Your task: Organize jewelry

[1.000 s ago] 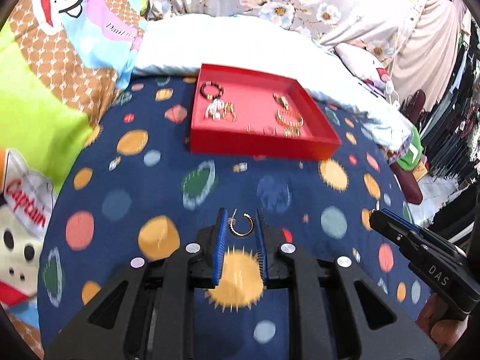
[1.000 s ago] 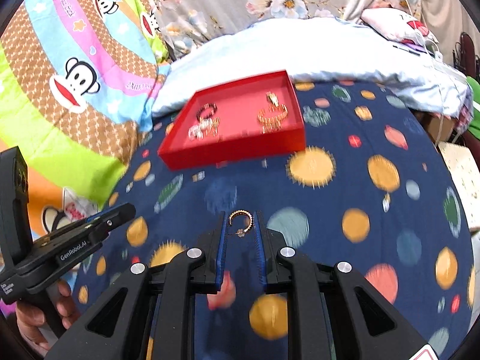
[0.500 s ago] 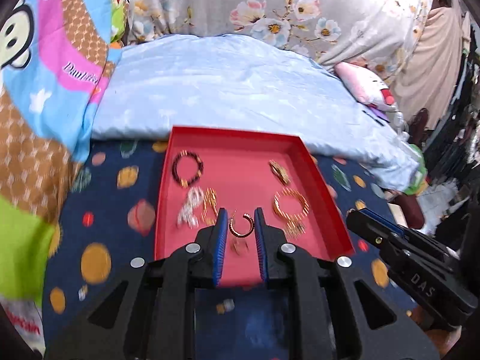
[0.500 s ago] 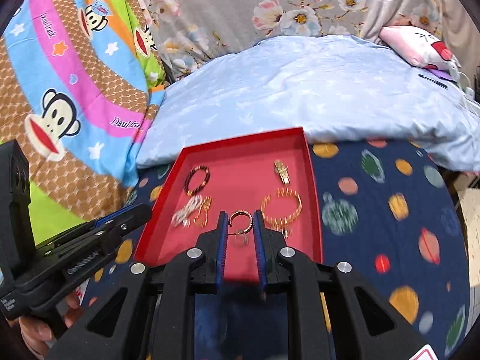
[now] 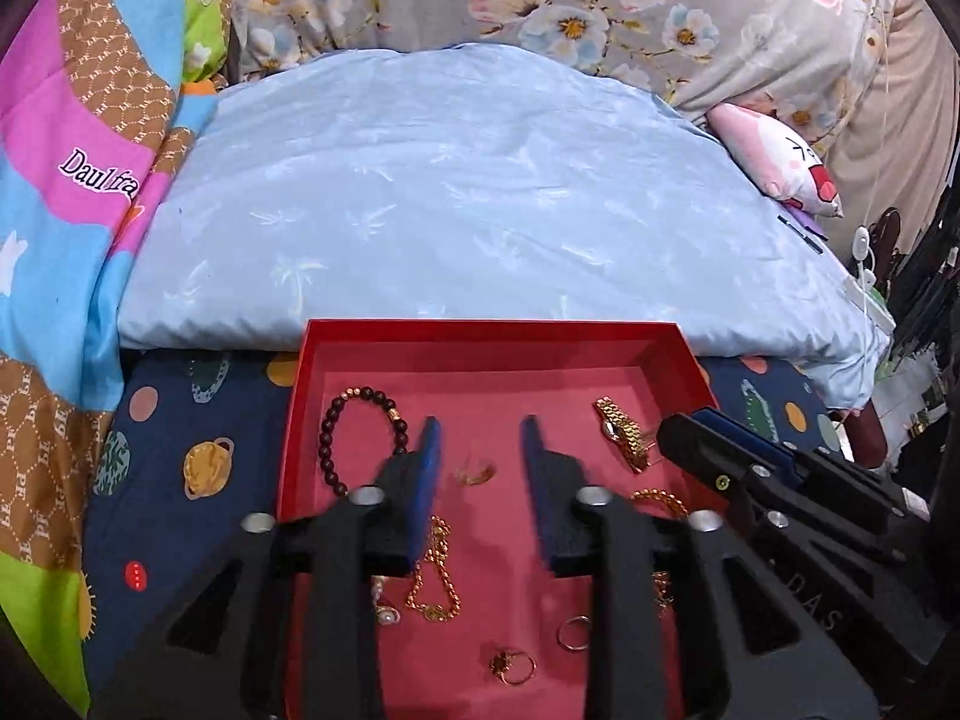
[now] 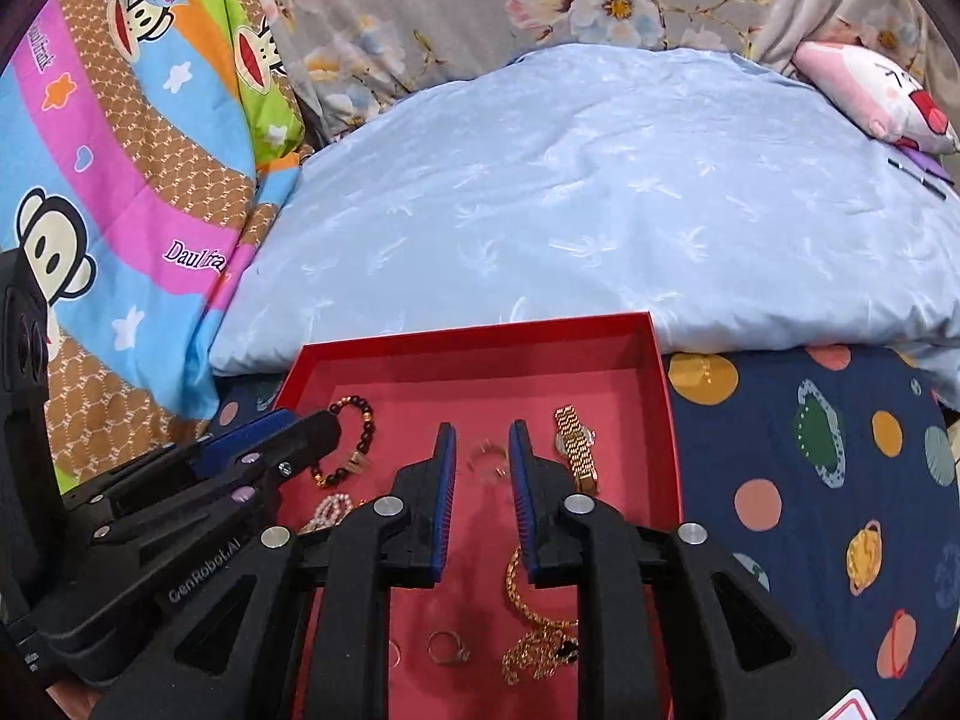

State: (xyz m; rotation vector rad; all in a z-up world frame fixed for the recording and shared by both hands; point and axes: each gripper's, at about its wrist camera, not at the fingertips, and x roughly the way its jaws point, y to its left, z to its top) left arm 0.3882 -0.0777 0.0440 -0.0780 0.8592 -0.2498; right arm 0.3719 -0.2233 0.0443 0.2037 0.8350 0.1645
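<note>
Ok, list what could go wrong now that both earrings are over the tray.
1. The left hand-held gripper has just been opening; its earring looks blurred and loose, so it may bounce onto the chain and tangle.
2. The right hand-held gripper has also been opening; its earring could land against the watch.
3. The two grippers sit close together over the red tray and might bump.
</note>
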